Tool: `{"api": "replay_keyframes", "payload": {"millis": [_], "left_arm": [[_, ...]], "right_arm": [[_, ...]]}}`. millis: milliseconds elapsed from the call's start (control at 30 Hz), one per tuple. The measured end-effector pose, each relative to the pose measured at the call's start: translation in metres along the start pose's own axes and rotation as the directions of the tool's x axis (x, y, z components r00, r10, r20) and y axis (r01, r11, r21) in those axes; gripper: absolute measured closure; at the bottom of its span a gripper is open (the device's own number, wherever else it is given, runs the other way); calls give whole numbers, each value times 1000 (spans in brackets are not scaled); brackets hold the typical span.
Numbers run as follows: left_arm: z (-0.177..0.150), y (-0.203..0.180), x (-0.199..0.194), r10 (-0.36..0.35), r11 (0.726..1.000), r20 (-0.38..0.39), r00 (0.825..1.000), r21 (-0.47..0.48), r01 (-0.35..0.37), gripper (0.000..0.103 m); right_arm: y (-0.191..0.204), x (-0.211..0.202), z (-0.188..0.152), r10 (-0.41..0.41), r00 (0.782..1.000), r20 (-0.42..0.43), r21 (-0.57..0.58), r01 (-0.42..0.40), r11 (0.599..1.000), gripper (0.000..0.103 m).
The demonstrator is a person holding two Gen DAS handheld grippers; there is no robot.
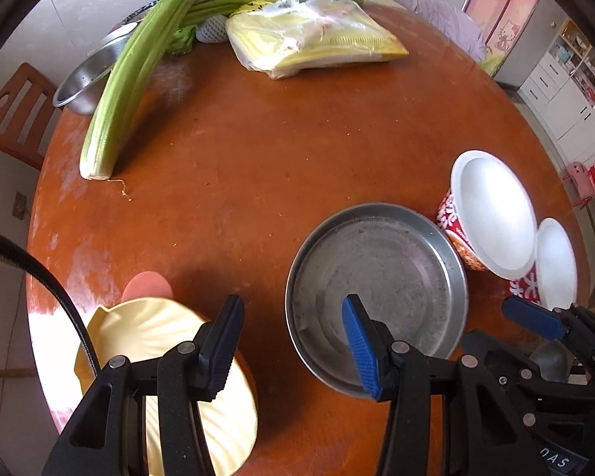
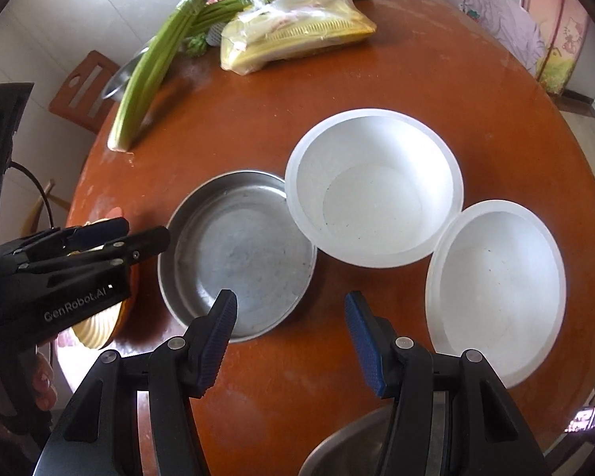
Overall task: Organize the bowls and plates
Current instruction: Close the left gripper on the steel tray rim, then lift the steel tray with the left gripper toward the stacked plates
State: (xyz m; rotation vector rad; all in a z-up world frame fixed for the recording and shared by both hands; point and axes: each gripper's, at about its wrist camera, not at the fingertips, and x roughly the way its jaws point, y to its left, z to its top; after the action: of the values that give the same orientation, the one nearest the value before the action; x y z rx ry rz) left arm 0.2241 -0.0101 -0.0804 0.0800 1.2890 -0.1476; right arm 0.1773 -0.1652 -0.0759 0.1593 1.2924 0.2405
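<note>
Both grippers dip toward the table's (image 2: 377,59) near edge. Left gripper (image 1: 293,341) half-spread, empty, between yellow dish (image 1: 170,357) and steel plate (image 2: 238,254); right gripper (image 2: 291,337) likewise empty. Risk: a finger clips the plate rim and shoves it into the big bowl (image 2: 375,186), which touches the small bowl (image 2: 496,289).

Red-and-white patterned bowl (image 1: 492,214), silver-grey plate (image 1: 377,297), cream-yellow bowl (image 1: 154,329)

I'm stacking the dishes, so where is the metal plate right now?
The metal plate sits on the round wooden table, just left of the larger white bowl in the right wrist view, ahead of both grippers.
</note>
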Motion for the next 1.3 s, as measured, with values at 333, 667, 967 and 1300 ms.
{"api": "replay_keyframes", "payload": {"millis": [333,667,967,1300], "left_arm": [[4,-2,24,14,1000,-41,999,20,-13,64],[-1,-3,35,-13,1000,-65,998,13,14,83],[-7,4,13,-6,1000,-29,1000,-11,6,83],[-15,11,-42,2,1000,64,998,-27,-1,83]], "right_arm": [[2,23,9,-36,999,-35,-21,35,999,53],[12,40,12,-31,996,-85,-62,26,998,59],[22,26,12,-6,999,-51,-100,1,995,59],[35,-14,8,25,1000,6,-141,-24,990,59]]}}
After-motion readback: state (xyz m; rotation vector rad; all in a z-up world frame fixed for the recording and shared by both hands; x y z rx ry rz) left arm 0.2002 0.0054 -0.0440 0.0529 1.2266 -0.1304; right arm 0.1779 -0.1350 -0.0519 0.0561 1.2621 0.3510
